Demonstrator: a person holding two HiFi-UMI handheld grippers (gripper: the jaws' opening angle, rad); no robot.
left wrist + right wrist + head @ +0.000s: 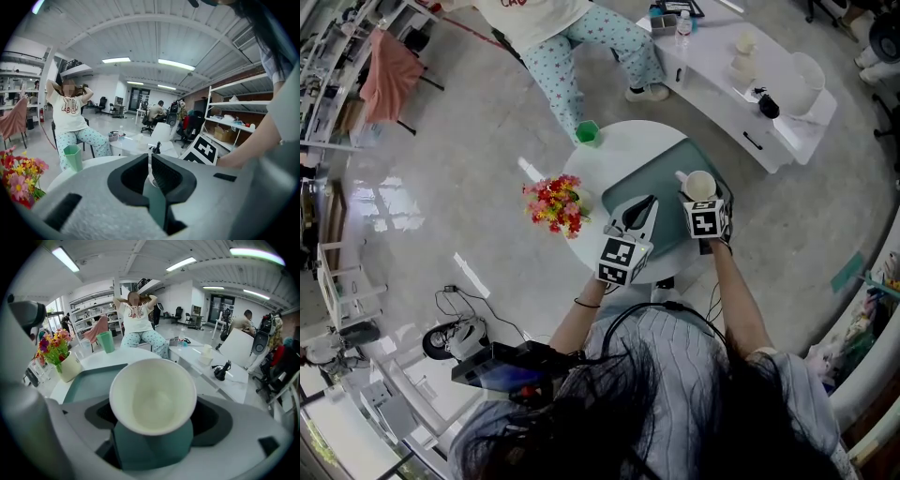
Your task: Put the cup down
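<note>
A white, empty cup (700, 184) is held over the right side of the teal mat (661, 178) on the round white table (619, 150). My right gripper (701, 199) is shut on it. In the right gripper view the cup (153, 397) tilts its mouth toward the camera and hides the jaw tips; whether its base touches the mat cannot be seen. My left gripper (645, 204) hovers over the mat's near-left part, jaws together with nothing between them. The left gripper (150, 171) shows only a thin slit between its pads.
A vase of red and yellow flowers (555, 204) stands at the table's left edge, and a green cup (588, 133) at its far edge. A seated person (581, 37) is beyond the table. A low white bench (741, 75) with small items lies to the far right.
</note>
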